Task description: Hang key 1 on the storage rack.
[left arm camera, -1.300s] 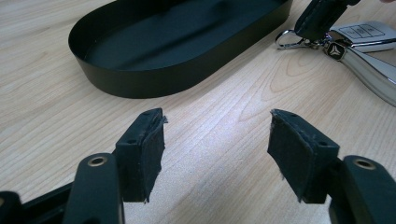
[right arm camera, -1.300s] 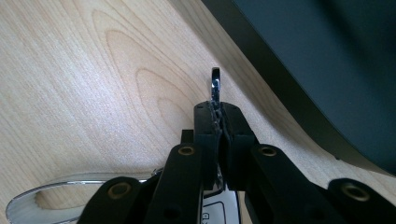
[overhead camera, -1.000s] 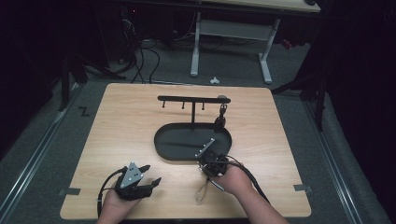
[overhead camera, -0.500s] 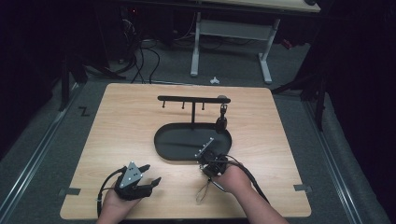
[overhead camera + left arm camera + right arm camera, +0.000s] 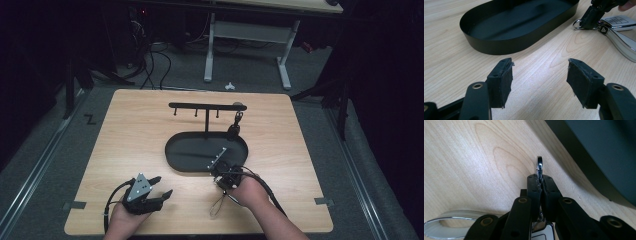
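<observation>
Keyring [image 5: 539,166] pinched edge-on in my right gripper [image 5: 540,185], near the surface's front edge beside the black tray [image 5: 499,47]; I am judging a slow, level lift toward the hook stand [image 5: 206,106] wise, left gripper [image 5: 540,80] idling apart.

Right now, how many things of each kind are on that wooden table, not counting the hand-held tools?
Black oval tray: 1
Black hook rack: 1
Key bunches: 2, one hanging on the rack, one on the table
Total: 4
</observation>
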Demonstrator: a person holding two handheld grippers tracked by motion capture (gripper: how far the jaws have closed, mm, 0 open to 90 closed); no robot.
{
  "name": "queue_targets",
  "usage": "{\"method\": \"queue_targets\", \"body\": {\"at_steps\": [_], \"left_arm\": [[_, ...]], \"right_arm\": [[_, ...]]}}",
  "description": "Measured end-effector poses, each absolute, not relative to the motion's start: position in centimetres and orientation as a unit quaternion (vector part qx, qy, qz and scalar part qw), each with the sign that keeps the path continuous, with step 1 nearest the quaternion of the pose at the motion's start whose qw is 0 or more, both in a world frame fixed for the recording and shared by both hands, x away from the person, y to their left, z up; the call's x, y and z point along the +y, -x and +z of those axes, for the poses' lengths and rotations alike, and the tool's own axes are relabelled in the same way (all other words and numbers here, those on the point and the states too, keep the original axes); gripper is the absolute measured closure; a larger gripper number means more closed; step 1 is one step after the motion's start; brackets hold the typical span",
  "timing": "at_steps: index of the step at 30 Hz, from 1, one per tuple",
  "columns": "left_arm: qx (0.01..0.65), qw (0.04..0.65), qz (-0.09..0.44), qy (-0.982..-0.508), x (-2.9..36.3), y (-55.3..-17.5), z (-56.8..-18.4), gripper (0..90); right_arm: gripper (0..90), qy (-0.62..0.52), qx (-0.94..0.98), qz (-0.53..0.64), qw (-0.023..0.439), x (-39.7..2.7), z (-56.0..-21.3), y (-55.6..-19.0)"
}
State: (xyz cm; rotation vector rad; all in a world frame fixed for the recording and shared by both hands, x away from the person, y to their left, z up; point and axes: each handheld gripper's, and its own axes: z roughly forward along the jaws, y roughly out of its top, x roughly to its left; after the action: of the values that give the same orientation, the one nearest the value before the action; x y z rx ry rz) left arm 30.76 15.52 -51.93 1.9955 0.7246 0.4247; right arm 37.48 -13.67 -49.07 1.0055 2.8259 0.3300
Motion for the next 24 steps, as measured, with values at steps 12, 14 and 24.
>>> {"method": "queue_targets", "body": {"at_steps": [12, 14, 24], "left_arm": [[0.294, 0.469, 0.172, -0.815, 15.5, -30.7, -52.0, 37.3], [0.294, 0.469, 0.171, -0.815, 15.5, -30.7, -52.0, 37.3], [0.294, 0.47, 0.17, -0.814, 15.5, -30.7, -52.0, 37.3]], "right_arm": [[86.3, -0.349, 0.927, 0.126, 0.061, -15.8, -43.5, -36.6], [86.3, -0.349, 0.926, 0.132, 0.064, -16.2, -42.6, -36.6], [86.3, -0.361, 0.918, 0.142, 0.079, -17.1, -39.0, -36.7]]}}
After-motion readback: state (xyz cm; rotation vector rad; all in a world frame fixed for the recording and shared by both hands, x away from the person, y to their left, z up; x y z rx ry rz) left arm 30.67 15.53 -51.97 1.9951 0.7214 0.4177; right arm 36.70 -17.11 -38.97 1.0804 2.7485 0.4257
